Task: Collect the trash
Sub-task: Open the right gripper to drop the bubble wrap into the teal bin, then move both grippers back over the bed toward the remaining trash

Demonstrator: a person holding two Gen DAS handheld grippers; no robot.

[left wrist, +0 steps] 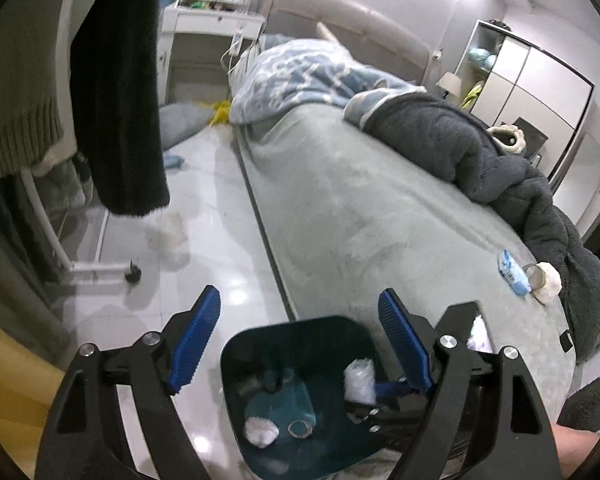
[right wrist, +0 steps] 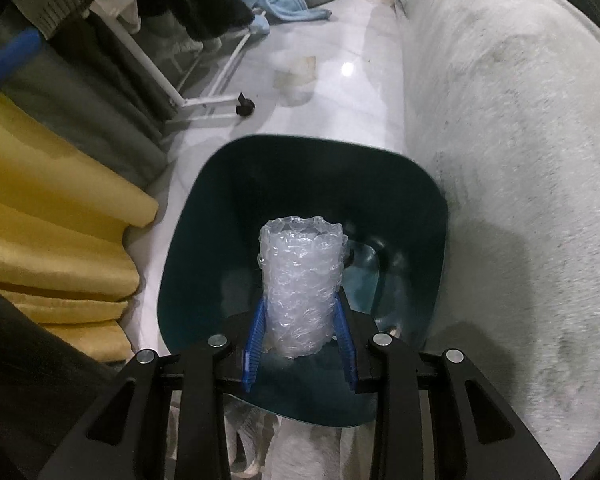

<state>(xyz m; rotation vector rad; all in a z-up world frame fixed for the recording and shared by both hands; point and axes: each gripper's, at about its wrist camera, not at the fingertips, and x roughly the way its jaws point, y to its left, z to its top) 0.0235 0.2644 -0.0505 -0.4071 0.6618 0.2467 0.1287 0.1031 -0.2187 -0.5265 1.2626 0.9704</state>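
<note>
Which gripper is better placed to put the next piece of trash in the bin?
Right. The right gripper is shut on a bubble wrap roll directly over the dark green bin. The left gripper is open and empty.

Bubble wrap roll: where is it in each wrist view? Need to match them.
Left wrist: bubble wrap roll at lower centre-right, over the bin's right side, held by the right gripper.
Right wrist: centre, upright between the right gripper's blue pads.
Shared landmark: the dark teal bin beside the bed.
</note>
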